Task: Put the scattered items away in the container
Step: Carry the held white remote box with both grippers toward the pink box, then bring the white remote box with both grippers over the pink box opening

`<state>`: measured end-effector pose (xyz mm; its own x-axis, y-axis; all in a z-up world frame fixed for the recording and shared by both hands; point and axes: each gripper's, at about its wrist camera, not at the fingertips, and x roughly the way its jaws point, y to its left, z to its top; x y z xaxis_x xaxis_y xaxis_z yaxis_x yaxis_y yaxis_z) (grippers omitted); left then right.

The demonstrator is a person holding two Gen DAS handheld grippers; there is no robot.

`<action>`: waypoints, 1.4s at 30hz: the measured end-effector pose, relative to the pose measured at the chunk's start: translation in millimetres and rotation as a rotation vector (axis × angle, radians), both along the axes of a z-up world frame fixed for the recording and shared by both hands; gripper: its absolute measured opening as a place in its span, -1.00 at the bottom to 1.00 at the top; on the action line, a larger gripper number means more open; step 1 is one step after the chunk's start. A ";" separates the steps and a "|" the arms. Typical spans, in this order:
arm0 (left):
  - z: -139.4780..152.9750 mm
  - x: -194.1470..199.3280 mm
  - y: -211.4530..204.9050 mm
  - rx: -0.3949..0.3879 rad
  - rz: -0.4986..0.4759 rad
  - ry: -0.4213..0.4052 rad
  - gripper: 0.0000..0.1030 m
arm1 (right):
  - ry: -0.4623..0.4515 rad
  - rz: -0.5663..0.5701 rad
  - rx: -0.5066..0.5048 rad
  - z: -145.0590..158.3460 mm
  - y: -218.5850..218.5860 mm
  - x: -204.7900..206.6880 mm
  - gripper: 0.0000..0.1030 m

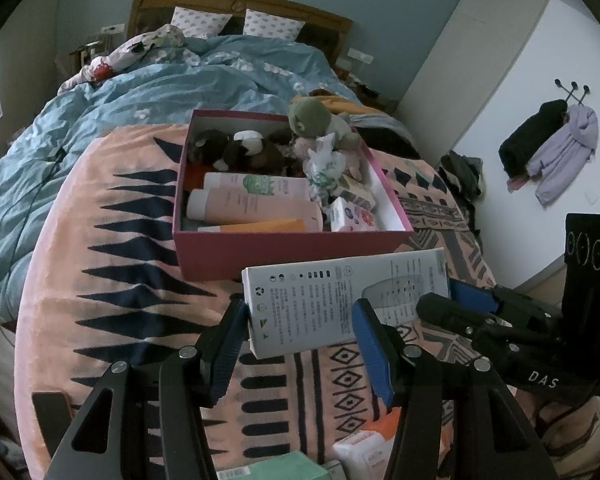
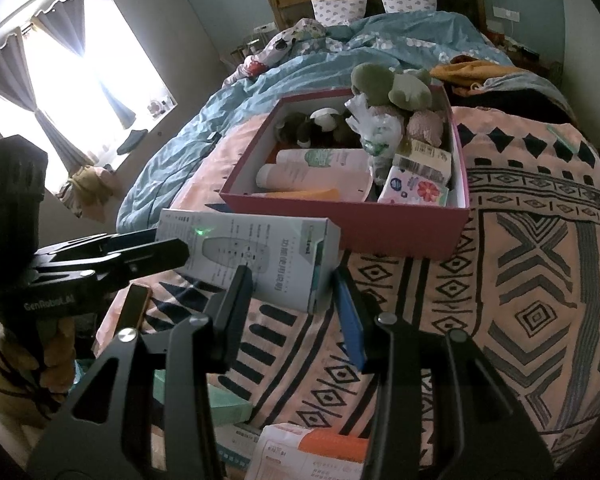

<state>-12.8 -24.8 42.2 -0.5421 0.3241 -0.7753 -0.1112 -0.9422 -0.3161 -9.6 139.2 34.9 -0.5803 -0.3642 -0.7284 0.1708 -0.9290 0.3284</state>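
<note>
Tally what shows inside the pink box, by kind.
Plush toys: 3 (green, brown-and-white, pink)
Tubes: 3 (two pale pink, one orange)
Flowered tissue pack: 1
Crumpled plastic bag: 1
Barcoded carton: 1
Total: 9

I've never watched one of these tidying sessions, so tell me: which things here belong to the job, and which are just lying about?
Part of the job:
- white carton, held by both hand-held grippers
- pink box with tubes and plush toys inside
- green packet and orange-white packet on the blanket

Just lying about:
- blue duvet
- pillows
- clothes on wall hooks
</note>
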 end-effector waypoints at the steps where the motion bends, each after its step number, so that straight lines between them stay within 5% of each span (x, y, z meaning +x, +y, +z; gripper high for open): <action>1: 0.5 -0.5 0.1 -0.002 0.000 0.001 0.06 | 0.002 0.000 -0.001 0.4 -0.1 -0.9 -0.12; 42: 6.2 -25.6 -5.3 -0.005 0.010 0.026 0.06 | 0.038 0.006 0.026 12.7 -1.0 -28.2 -0.11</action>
<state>-38.3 -30.1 48.4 -0.5654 0.3150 -0.7623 -0.1101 -0.9448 -0.3087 -37.8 138.2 47.6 -0.6057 -0.3488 -0.7152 0.1884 -0.9361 0.2970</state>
